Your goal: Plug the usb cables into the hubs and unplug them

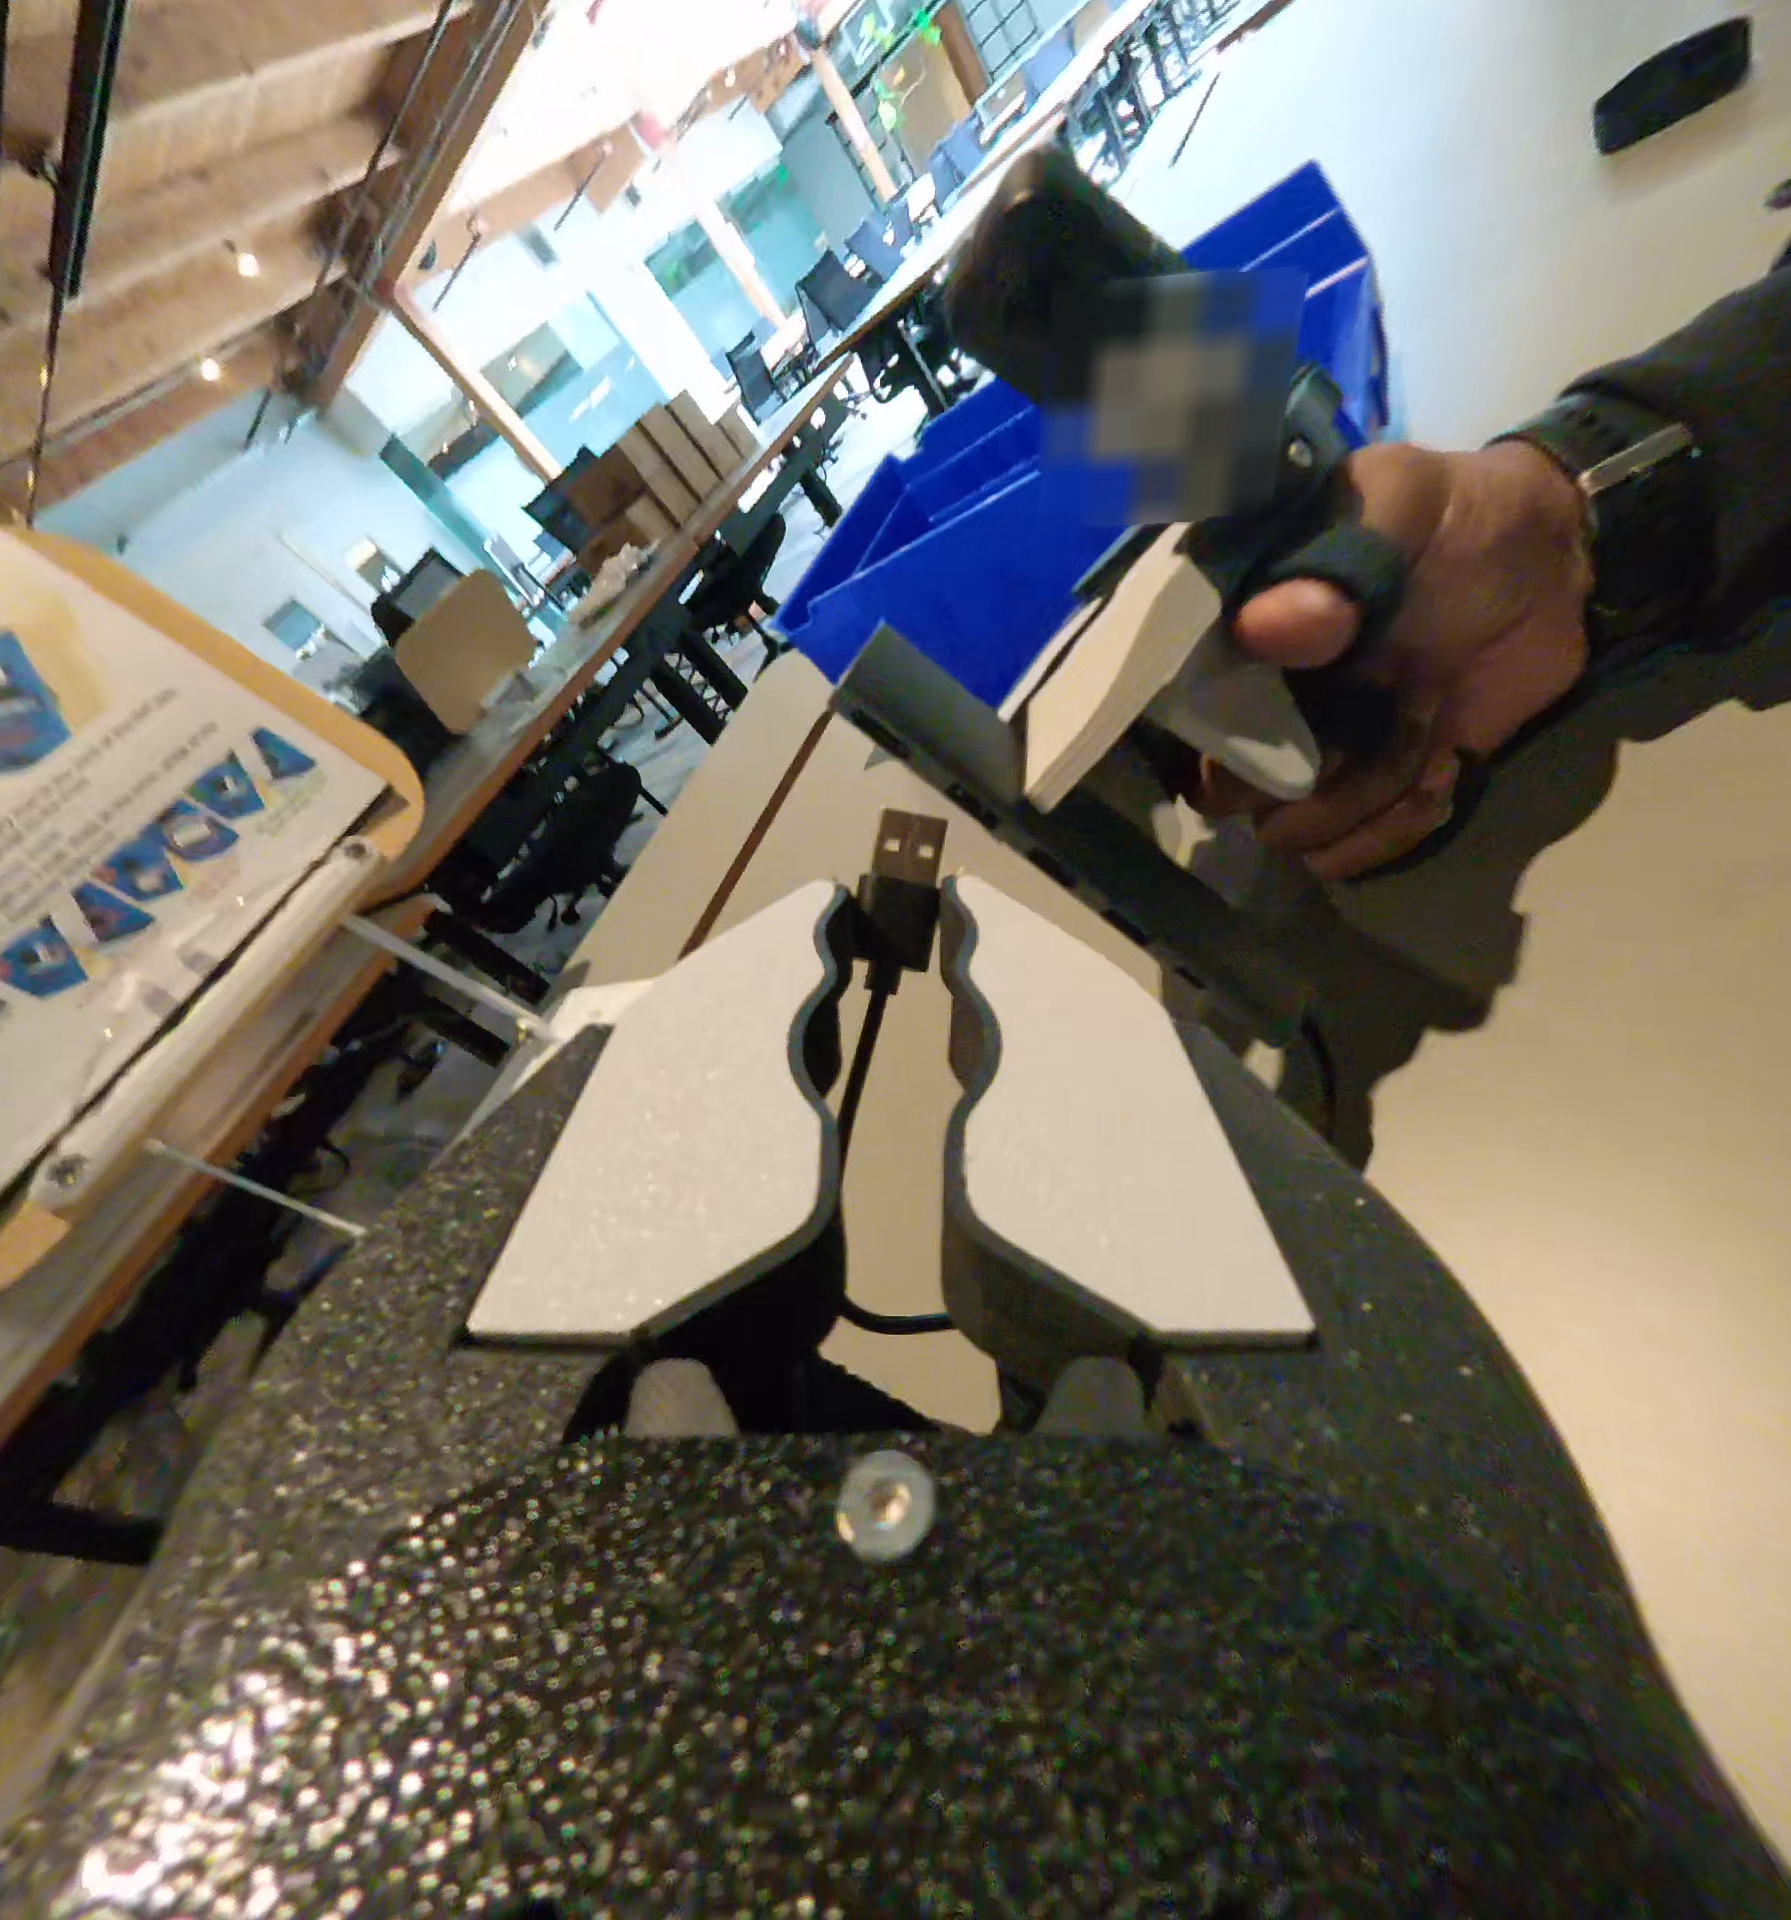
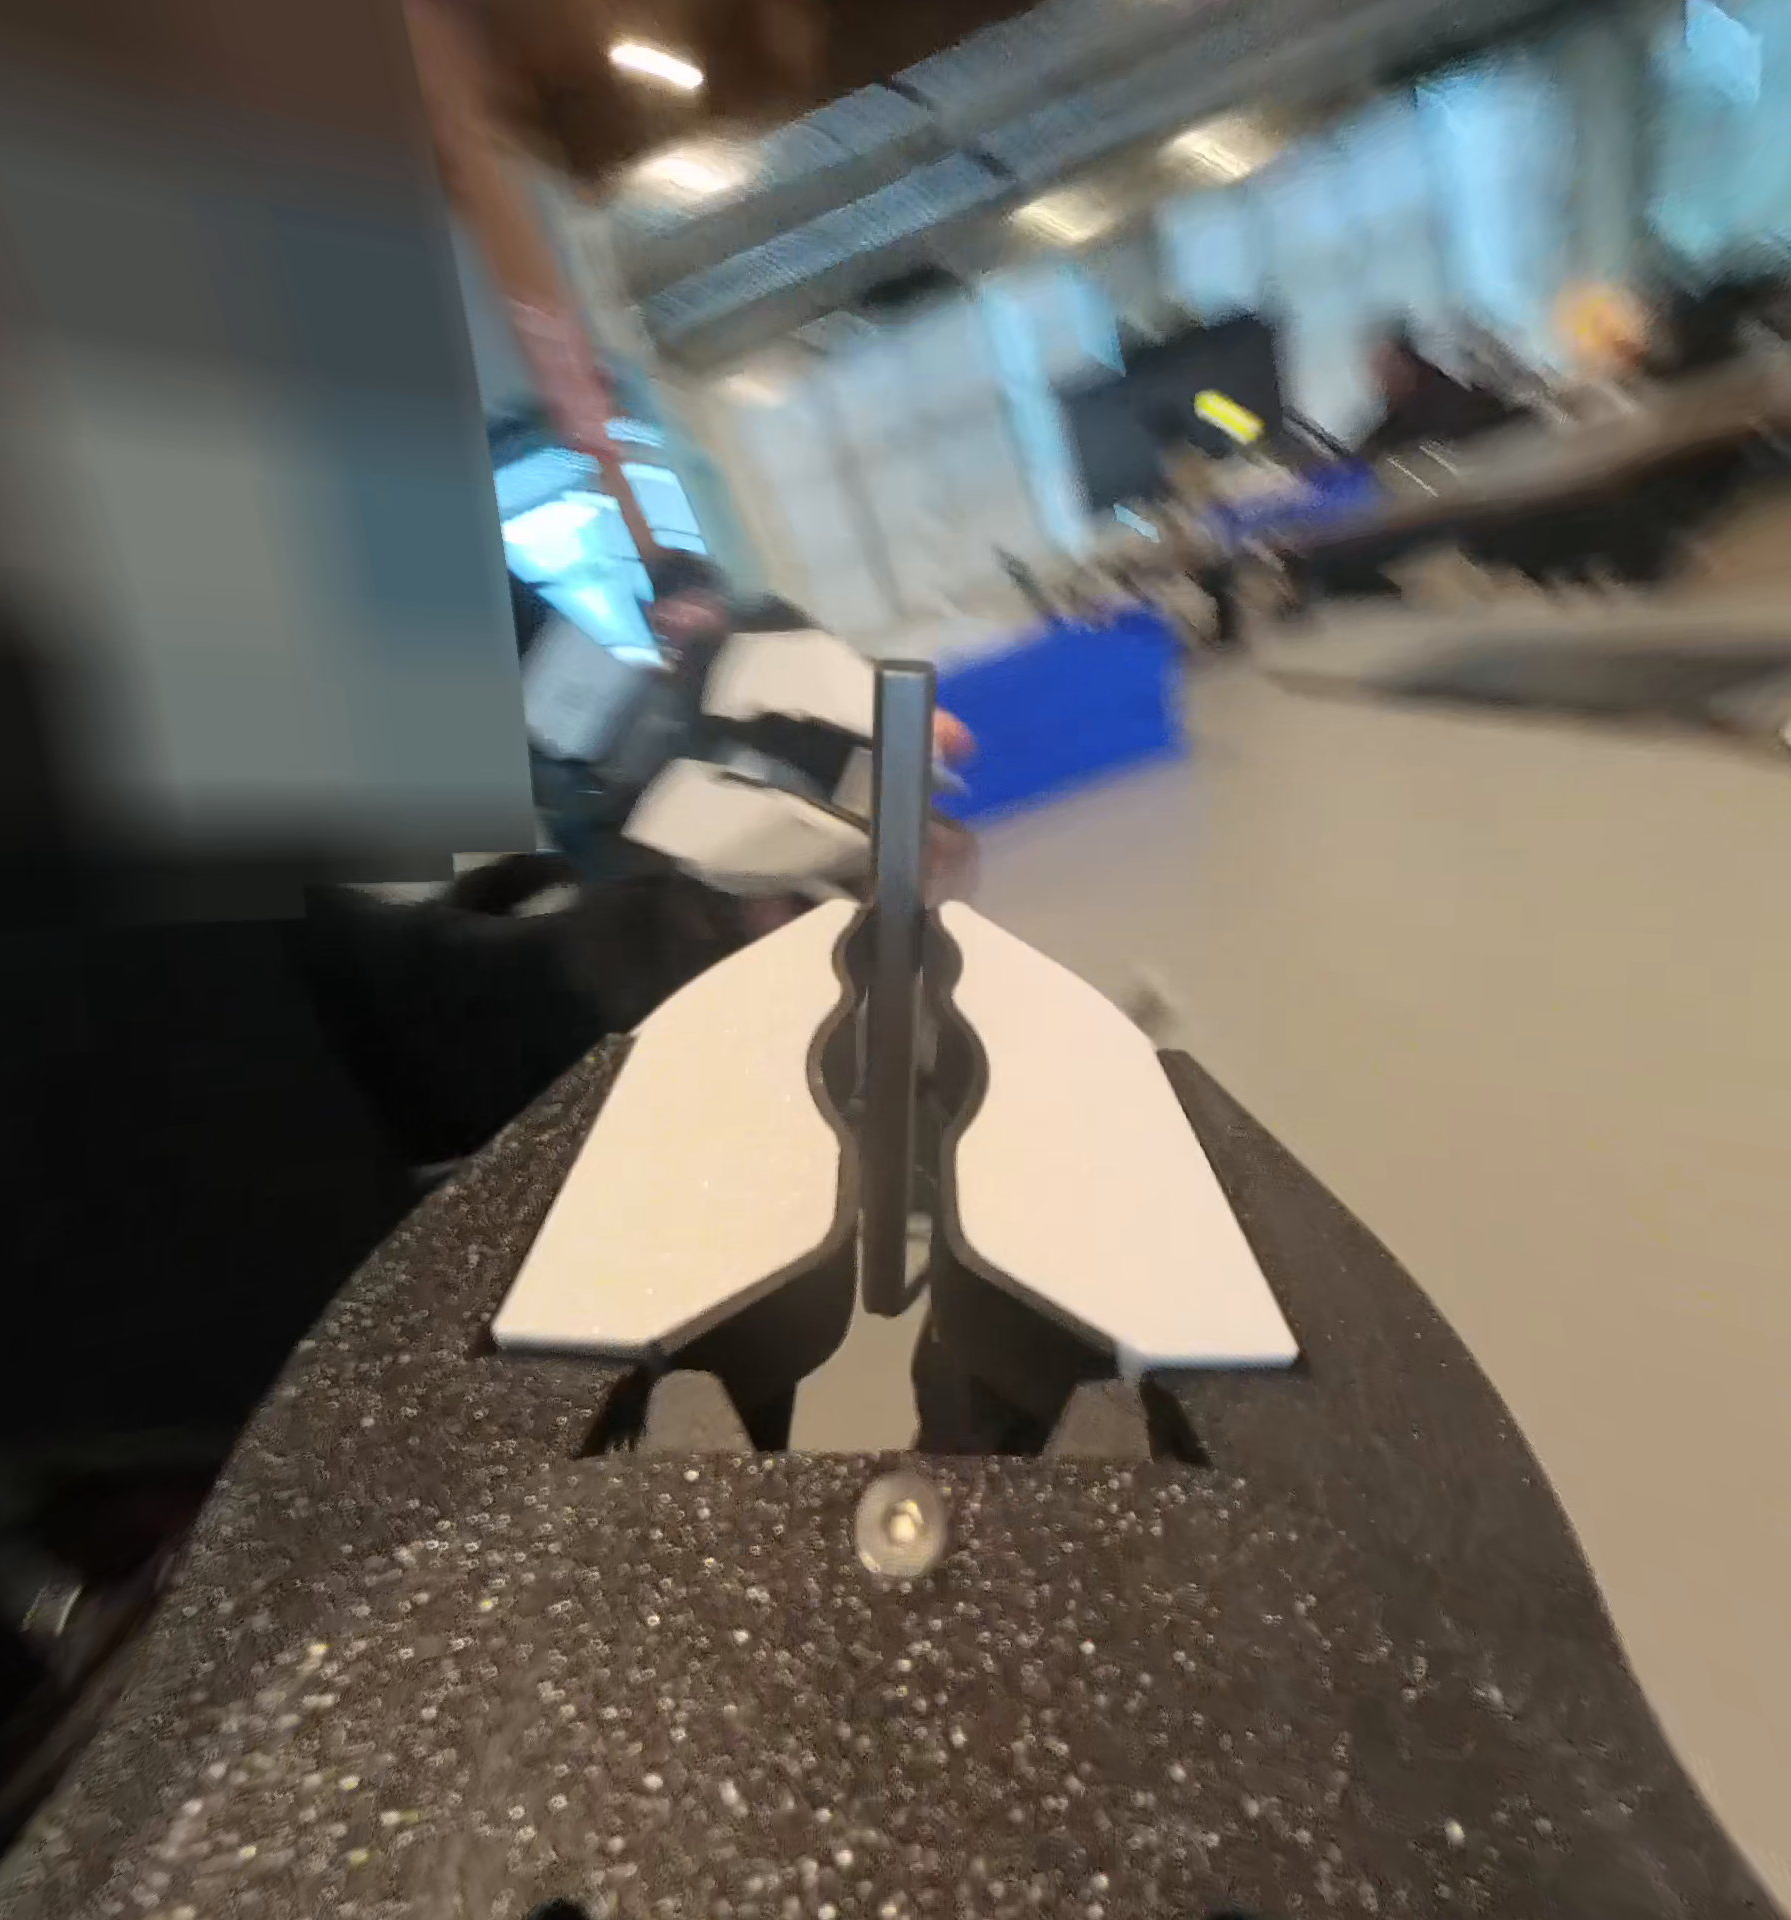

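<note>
My left gripper (image 1: pixel 891 914) clamps the plug (image 1: pixel 906 883), metal end just short of the hub (image 1: pixel 932 717); my right gripper (image 2: pixel 896 935) grips that hub to steady its ports.

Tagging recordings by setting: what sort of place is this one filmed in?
Most likely an open-plan office or lab workspace: long rows of desks with dark office chairs, blue storage bins beside the pale worktable, and large glass partitions behind.

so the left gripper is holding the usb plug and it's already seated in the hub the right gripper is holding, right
Not quite. The left gripper does hold the usb plug, and the right gripper holds the hub, but the plug is not seated: the left wrist view shows its metal end bare, apart from the hub.
</note>
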A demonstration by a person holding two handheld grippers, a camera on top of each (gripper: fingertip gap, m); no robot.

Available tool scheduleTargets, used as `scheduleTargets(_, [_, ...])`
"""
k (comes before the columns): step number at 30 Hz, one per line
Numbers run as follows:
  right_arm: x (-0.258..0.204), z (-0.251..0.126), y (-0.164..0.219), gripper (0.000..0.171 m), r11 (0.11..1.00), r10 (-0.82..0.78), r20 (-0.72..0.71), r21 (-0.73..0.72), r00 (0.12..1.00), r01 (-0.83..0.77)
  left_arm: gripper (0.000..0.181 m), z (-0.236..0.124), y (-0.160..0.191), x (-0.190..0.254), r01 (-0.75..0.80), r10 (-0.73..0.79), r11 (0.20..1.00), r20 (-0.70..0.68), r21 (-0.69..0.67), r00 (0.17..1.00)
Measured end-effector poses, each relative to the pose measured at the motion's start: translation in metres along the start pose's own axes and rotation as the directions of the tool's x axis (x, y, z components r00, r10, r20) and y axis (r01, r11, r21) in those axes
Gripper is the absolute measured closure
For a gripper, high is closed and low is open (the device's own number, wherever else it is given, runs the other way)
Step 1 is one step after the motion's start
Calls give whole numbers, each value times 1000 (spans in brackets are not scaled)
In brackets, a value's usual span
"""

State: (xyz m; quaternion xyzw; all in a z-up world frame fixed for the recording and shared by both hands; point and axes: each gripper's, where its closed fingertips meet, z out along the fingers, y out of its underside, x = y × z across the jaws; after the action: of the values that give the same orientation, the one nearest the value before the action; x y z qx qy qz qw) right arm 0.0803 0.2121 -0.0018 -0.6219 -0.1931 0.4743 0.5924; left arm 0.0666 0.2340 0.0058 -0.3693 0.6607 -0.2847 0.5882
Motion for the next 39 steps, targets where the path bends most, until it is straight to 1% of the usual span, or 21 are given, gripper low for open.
scheduleTargets(3, [23,-2,2,162,992,123,-128,2,984,-123,166,2,10,-3,69,-69,997,-7,-32,998])
scheduleTargets(5, [37,-6,7,162,969,243,-207,22,948,-244,166,3,15,-3,102,-103,994,-13,-46,995])
scheduleTargets(6, [42,-8,10,161,957,287,-233,28,929,-288,166,4,17,-2,122,-123,991,-28,-50,992])
scheduleTargets(8, [49,-12,12,161,944,325,-269,38,907,-327,166,6,22,3,167,-171,984,-65,-61,983])
scheduleTargets(11, [55,-16,15,161,939,338,-304,44,891,-342,166,9,31,11,234,-248,965,-126,-117,961])
scheduleTargets(13, [56,-16,16,161,943,323,-315,30,892,-331,166,10,38,22,281,-312,943,-187,-177,931])
scheduleTargets(16, [54,-12,18,161,956,277,-319,-8,907,-294,166,12,46,28,351,-400,906,-206,-237,893])
scheduleTargets(20, [52,-8,19,161,969,218,-321,-44,922,-244,166,12,50,29,467,-523,844,-212,-264,825])
scheduleTargets(24, [54,-8,22,161,965,221,-339,-58,915,-255,166,12,58,30,541,-609,783,-201,-306,767])
scheduleTargets(26, [58,-10,27,161,957,232,-369,-79,900,-279,166,12,62,31,556,-631,764,-197,-327,751])
scheduleTargets(28, [66,-16,34,160,938,264,-425,-95,866,-333,166,13,65,35,563,-647,748,-198,-351,736])
scheduleTargets(31, [77,-24,44,159,899,344,-485,-78,804,-431,166,15,72,43,558,-659,731,-196,-392,726])
scheduleTargets(34, [82,-31,49,158,866,404,-508,-55,761,-497,166,19,79,51,553,-670,715,-195,-427,716])
scheduleTargets(39, [83,-32,54,154,853,411,-521,-70,748,-517,166,20,90,58,501,-642,713,-168,-491,748])
